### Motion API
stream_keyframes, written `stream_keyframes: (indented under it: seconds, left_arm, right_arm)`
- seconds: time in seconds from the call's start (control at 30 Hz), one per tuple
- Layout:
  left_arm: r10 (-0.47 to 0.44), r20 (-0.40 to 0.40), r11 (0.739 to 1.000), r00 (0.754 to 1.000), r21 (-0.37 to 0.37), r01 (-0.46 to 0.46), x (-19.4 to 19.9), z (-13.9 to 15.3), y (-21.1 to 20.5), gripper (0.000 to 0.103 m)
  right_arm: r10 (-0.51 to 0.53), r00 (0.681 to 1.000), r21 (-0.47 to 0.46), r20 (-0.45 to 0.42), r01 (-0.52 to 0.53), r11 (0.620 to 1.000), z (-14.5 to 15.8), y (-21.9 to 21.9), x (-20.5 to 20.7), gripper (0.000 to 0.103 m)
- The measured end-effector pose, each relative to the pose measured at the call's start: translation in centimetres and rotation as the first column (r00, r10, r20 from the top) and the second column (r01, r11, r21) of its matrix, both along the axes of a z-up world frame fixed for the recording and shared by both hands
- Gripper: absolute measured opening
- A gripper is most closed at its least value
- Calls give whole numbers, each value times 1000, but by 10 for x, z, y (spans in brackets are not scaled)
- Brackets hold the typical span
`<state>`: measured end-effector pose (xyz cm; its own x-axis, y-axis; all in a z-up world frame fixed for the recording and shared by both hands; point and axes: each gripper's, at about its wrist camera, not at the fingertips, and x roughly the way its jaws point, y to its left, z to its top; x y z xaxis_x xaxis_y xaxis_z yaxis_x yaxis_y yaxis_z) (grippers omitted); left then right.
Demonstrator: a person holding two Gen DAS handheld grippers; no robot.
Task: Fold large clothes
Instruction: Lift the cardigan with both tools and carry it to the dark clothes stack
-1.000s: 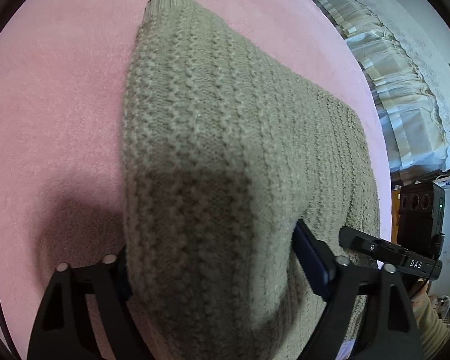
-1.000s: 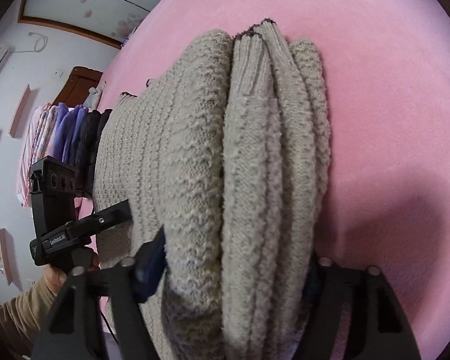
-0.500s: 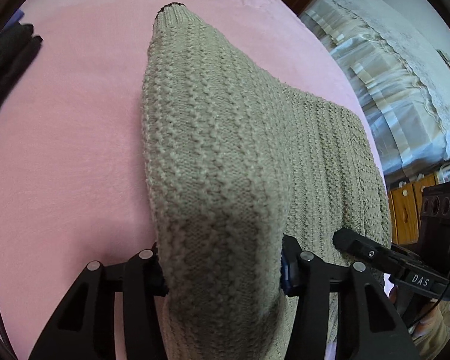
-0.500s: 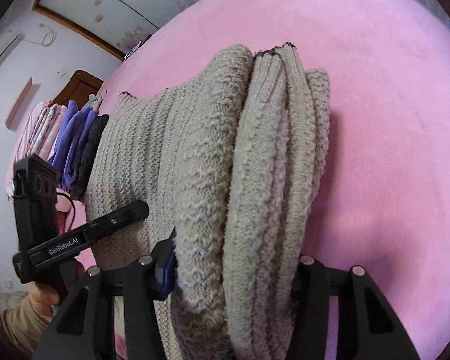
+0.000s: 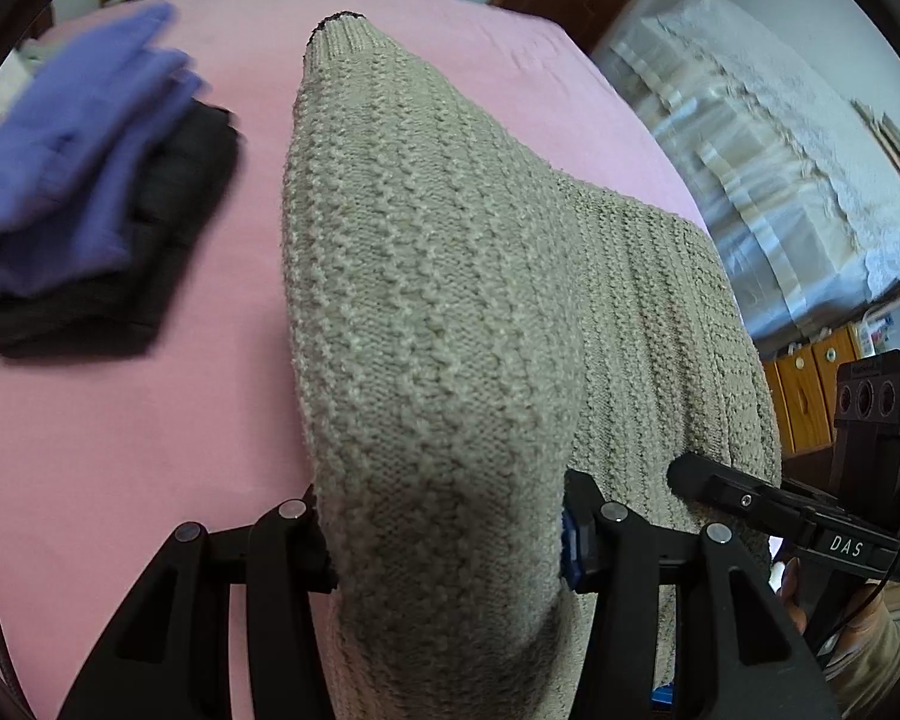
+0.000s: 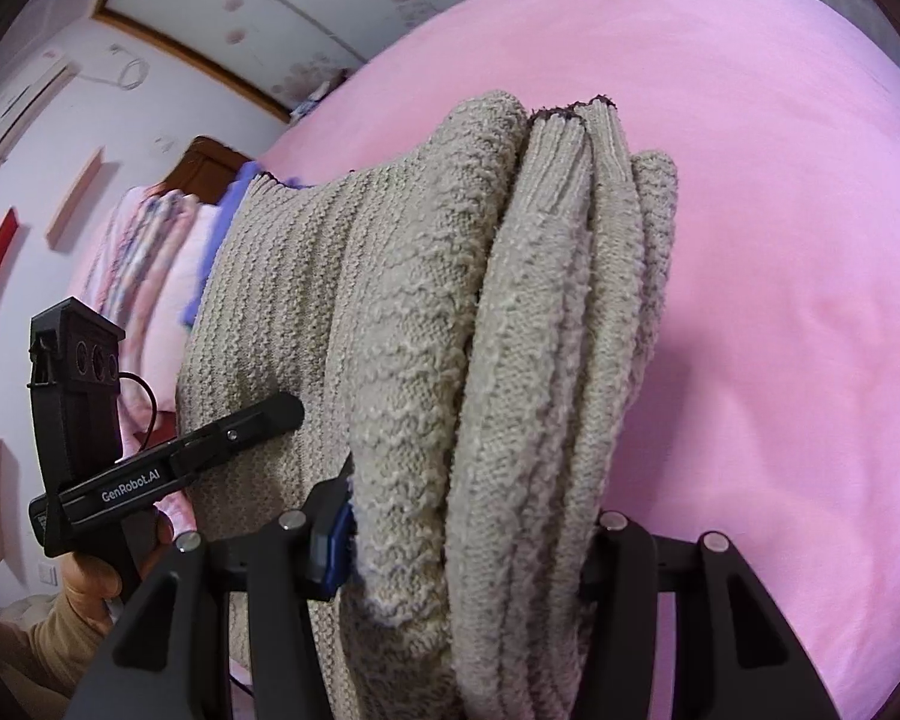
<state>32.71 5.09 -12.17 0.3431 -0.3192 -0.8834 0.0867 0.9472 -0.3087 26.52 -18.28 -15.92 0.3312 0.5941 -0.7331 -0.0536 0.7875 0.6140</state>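
Note:
A folded beige knit sweater [image 5: 444, 324] hangs between both grippers above the pink bed [image 5: 120, 450]. My left gripper [image 5: 444, 540] is shut on one thick folded end of it. My right gripper [image 6: 468, 540] is shut on the other end, where several folded layers [image 6: 570, 360] bunch between the jaws. The sweater's dark-trimmed hem [image 5: 339, 18] points away from me. The right gripper also shows at the right edge of the left wrist view [image 5: 768, 504], and the left gripper at the left of the right wrist view [image 6: 168, 468].
A stack of folded clothes, purple [image 5: 78, 180] on black [image 5: 120, 288], lies on the bed to the left. Striped pink cloth [image 6: 144, 276] lies at the bed's far side. A white lace-covered bed [image 5: 780, 180] and a wooden cabinet [image 5: 810, 384] stand to the right.
Both grippers have lifted the sweater and swung it toward the stack of folded clothes, which has come into the left wrist view. Both grips stay shut on the sweater.

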Motion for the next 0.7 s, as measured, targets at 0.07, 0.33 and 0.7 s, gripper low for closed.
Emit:
stream_keyframes:
  seconds: [0.07,0.33,0.7]
  left_arm:
    - [24,25,1000,999,2,-24,5,22,34,50]
    - [71,151,996,986,47,-79,59,117,178,50]
    - [74,185,994,980,66,-88,219,138,324,51]
  right_arm:
    - [22,999,11,27,-22,1000,17,27,11,52]
    - [103,984,86,143,-116,990,90,162,91,52]
    - [103,979,153,174,-130,980,108,308,236,52]
